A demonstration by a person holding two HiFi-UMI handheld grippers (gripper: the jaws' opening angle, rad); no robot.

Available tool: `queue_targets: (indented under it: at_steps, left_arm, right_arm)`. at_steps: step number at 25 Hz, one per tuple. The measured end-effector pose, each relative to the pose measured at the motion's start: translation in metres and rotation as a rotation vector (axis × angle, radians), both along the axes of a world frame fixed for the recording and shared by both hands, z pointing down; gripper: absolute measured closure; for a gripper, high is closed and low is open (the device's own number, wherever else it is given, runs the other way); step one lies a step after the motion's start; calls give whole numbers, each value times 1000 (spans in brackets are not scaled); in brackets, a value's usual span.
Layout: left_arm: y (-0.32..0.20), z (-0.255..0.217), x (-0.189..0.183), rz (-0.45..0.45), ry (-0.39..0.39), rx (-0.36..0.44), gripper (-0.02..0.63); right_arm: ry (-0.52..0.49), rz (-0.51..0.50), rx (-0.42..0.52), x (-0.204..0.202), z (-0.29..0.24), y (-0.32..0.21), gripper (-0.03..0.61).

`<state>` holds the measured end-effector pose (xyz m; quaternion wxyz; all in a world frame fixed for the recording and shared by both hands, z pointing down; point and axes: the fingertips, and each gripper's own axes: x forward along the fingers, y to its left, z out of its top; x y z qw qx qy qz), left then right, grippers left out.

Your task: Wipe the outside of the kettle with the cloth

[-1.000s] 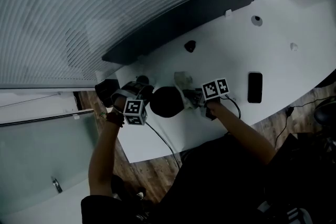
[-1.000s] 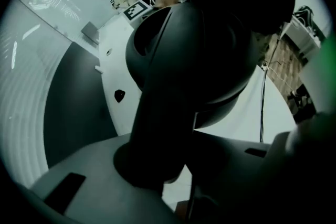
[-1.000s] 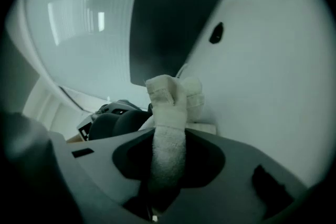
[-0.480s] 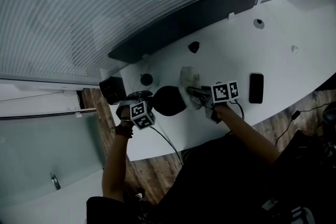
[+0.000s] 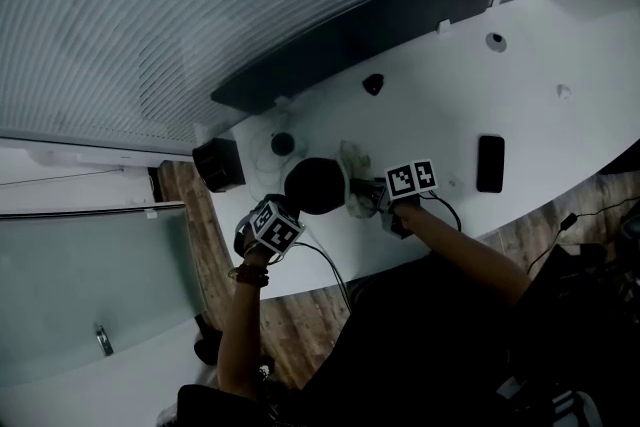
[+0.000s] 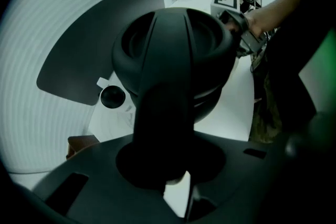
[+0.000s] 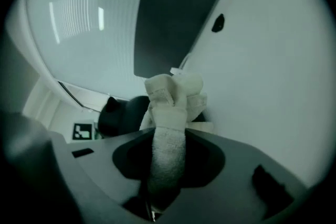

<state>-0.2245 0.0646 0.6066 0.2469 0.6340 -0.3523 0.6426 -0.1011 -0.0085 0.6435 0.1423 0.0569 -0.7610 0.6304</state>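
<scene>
L gripper [image 6: 176, 186] jaws have just been closing on handle [image 6: 160, 128] of black round kettle [image 5: 315, 185]; looks clamped, but view's dark. Kettle sits mid-left on white table [image 5: 540, 105]. R gripper [image 7: 157, 202] is clamped on white terry cloth [image 7: 167, 113] at kettle's right flank. Keep cloth pressed flat, rotate kettle slowly.

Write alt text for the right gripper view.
A white terry cloth is clamped in the right gripper, its bunched end pointing forward. Behind it, a black round kettle stands on a white table.

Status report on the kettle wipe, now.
Left gripper jaws just closing on kettle handle. Right gripper shut on cloth, cloth against kettle's side. Round base alongside, not blocking.
</scene>
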Motion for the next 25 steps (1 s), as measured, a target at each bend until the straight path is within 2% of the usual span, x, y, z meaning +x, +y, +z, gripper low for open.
queue_targets:
  at_steps: [3,5,6,8,11,12,14,17,21,25]
  left_arm:
    - [9,-2,9,-77,21,-27,534]
    - [17,-3,16,-134,49,-44,537]
    - [20,-4,16,-167,62,-39,537]
    - [20,-6,15,-226,93,-9,537]
    - [18,-5,17,-255,123,12,537]
    - [19,-4,17,-261,117,5,537]
    - [21,-3,15,-283,90,-24,537]
    - [23,-3,14,-353,91,-37,538]
    - [21,-4,18,-386,110,-3,537]
    - [22,-4,19,-392,115,-10,537]
  right_arm:
    - [138,-125,-14,6,40,30,474]
    - [167,-161,-51,9,50,43,474]
    - [158,-142,-75,10,47,43,474]
    - [107,-41,-98,13,24,28,474]
    - [-37,128,-69,8,-47,4,474]
    - [-92,137,-41,0,-73,5,474]
    - [-150,83,54,-23,-107,21,474]
    - [-135,22,192,-35,-100,32,474]
    - [-98,41,191,-24,-79,22,474]
    - [-104,61,171,-20,-66,19,474]
